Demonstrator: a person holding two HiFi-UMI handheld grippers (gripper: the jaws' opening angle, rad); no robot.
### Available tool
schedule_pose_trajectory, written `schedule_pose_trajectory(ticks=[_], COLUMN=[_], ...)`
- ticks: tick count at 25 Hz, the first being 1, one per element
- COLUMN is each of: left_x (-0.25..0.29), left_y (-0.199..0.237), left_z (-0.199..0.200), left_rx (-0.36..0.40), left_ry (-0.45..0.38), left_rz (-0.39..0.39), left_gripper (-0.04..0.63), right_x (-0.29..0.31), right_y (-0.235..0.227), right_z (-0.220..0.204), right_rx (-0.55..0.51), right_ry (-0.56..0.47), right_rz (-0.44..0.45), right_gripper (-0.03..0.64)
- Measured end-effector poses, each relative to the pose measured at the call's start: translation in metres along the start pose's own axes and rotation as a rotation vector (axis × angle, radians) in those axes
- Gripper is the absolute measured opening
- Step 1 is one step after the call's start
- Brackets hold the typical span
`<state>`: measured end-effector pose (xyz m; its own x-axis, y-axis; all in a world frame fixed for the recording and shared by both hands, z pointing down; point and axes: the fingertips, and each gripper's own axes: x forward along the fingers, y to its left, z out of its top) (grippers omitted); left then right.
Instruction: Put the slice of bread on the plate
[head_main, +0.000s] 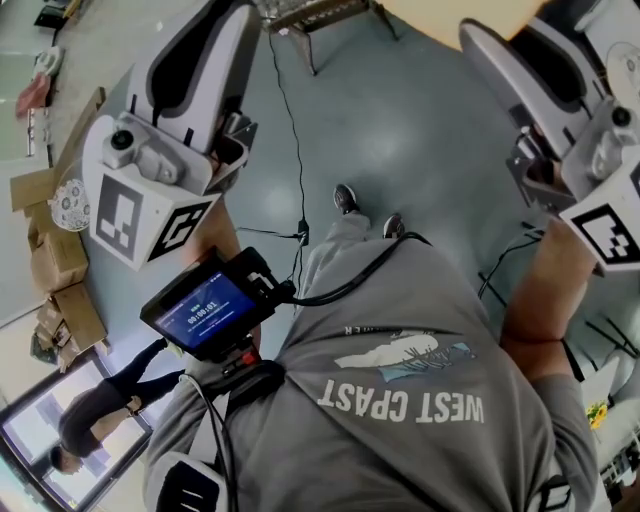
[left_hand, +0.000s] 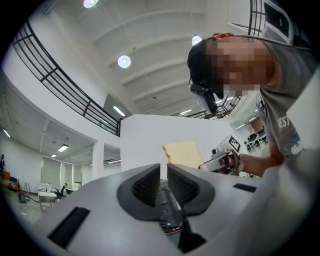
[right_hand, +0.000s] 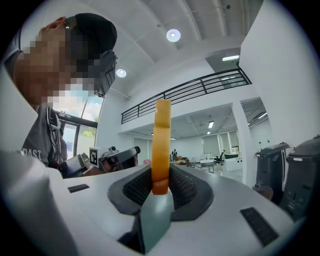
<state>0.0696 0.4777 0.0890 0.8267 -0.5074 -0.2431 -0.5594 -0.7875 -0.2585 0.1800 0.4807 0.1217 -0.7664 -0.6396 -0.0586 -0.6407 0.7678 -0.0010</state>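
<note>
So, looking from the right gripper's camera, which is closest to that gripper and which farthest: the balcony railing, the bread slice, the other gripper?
1. The slice of bread: clamped upright in its jaws, centre.
2. The left gripper: lower left, beside the person.
3. The balcony railing: high up, far behind.

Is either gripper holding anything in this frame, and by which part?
The right gripper clamps the slice of bread by one edge, the rest sticking out past the jaws. The left gripper holds nothing, jaws together.
</note>
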Motion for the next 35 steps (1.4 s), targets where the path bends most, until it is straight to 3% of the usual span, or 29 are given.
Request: schedule_pose_trajectory(ticks=[8, 13, 17, 30, 35], left_x=[0.000, 0.005, -0.001, -0.005, 0.017], left_y=[0.011, 0.102, 0.146, 0.151, 0.162], left_z=[0.006, -0.051, -0.050, -0.047, -0.061], left_rx=[0.003, 0.007, 0.000, -0.024, -0.025], left_ry=[-0.026, -0.042, -0.057, -0.091, -0.087], left_rz=[-0.044, -0.051, -0.055, -0.075, -0.067], left_gripper=[0.049, 0.051, 0.050, 0.051, 0.049], right_x=[0.004, 0.078, 0.116, 0.117, 0.124], right_y=[-0.013, -0.047, -0.056, -0.051, -0.078], right_z=[-0.001, -0.027, -0.021, -0.009, -0.012], right_rx=[0.024, 0.031, 0.040, 0.019, 0.023], right_ry=[0.006, 0.013, 0.011, 0.019, 0.013], right_rz=[-0.004, -0.013, -0.031, -0.066, -0.055], right_gripper=[0.087, 0.087, 0.087, 0.087, 0.087])
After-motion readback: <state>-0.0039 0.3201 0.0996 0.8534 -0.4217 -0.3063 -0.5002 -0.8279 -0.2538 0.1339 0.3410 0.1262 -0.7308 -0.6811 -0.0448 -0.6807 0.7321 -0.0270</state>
